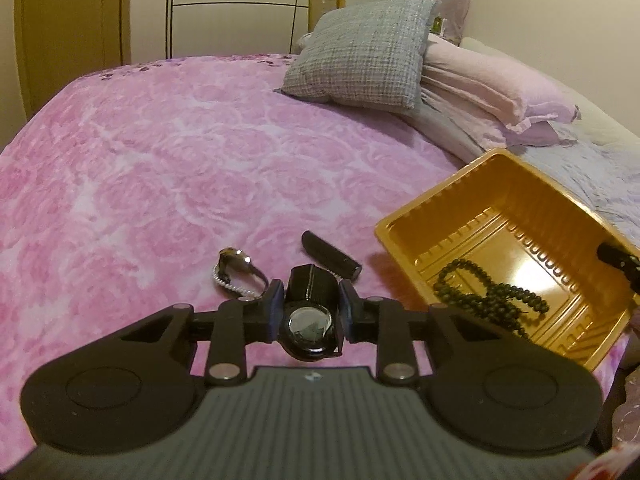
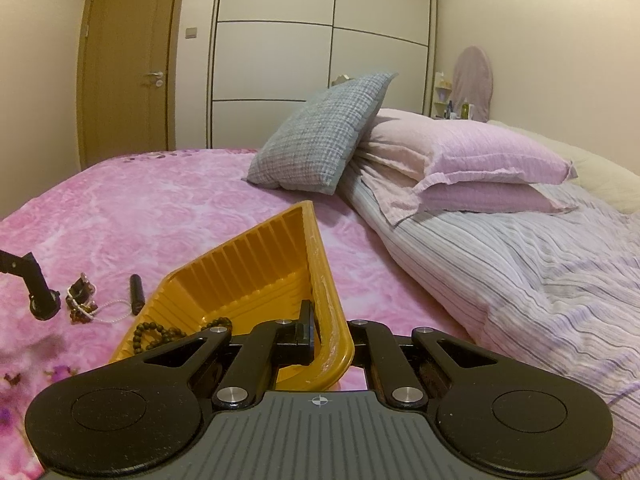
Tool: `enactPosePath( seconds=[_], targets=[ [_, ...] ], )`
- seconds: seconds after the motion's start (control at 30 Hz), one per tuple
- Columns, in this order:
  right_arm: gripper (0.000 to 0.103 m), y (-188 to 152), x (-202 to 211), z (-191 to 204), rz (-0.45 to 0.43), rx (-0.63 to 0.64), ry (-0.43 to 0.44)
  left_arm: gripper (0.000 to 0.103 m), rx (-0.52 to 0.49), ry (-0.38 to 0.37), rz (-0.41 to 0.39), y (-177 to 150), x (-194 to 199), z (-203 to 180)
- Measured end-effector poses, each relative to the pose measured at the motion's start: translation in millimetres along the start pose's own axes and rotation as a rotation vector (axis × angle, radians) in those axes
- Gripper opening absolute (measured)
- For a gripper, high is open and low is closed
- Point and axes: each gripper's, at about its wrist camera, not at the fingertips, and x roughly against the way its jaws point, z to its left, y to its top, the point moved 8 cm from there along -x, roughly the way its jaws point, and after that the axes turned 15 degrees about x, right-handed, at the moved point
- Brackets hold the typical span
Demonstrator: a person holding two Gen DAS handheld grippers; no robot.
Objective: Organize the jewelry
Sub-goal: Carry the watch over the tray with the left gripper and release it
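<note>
Left gripper [image 1: 309, 312] has its two fingers pinched in on a black watch [image 1: 310, 322], round glass face toward the camera, strap standing up between the pads, just left of the yellow tray [image 1: 404, 236]. Right gripper [image 2: 332, 336] is clamped across the tray's near rim, one finger inside the wall, the other outside, and the tray sits tilted up off the pink bedspread [image 1: 160, 168]. Inside the tray lies one strand of dark beads [image 1: 492, 296]. Left of the tray on the bedspread: one short black stick-shaped item [image 1: 330, 255], then a second watch [image 1: 236, 264] tangled with a white beaded chain [image 1: 232, 286]. No writing readable anywhere. Beyond the tray, one grey checked cushion [image 1: 360, 52] leans on two pink pillows [image 1: 492, 88].
</note>
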Motion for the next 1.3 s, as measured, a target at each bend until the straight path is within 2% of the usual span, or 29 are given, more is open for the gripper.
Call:
enactPosePath(
  seconds=[0.17,0.33,0.53,0.83,1.0,1.07,1.3],
  targets=[
    [0.006,0.5,0.8,0.8,-0.001,0.0,0.002,0.026,-0.018,-0.03,0.0,1.8,1.9,-18.4],
    [0.006,0.3,0.5,1.1,-0.001,-0.001,0.002,0.026,-0.043,-0.112,0.014,3.4,4.5,-48.2],
    [0.006,0.6,0.0,2.0,0.0,0.0,0.001,0.026,-0.076,-0.254,0.075,-4.6,1.8,-96.6],
    [0.006,0.2,0.2,1.8,0.0,-0.005,0.002,0.026,-0.135,-0.361,0.17,-37.2,-9.5,-147.3],
    [0.006,-1.1,1.7,2.1,0.0,-0.01,0.003,0.026,-0.152,-0.37,0.203,-51.3,-15.7,-155.2],
    [0.006,-1.4,1.7,2.0,0.0,-0.01,0.004,0.034,-0.146,-0.38,0.204,-50.1,-15.2,-153.9],
    [0.006,-3.2,2.0,1.3,0.0,-0.011,0.008,0.034,-0.111,-0.301,0.128,-29.6,-9.3,-120.8]
  ],
)
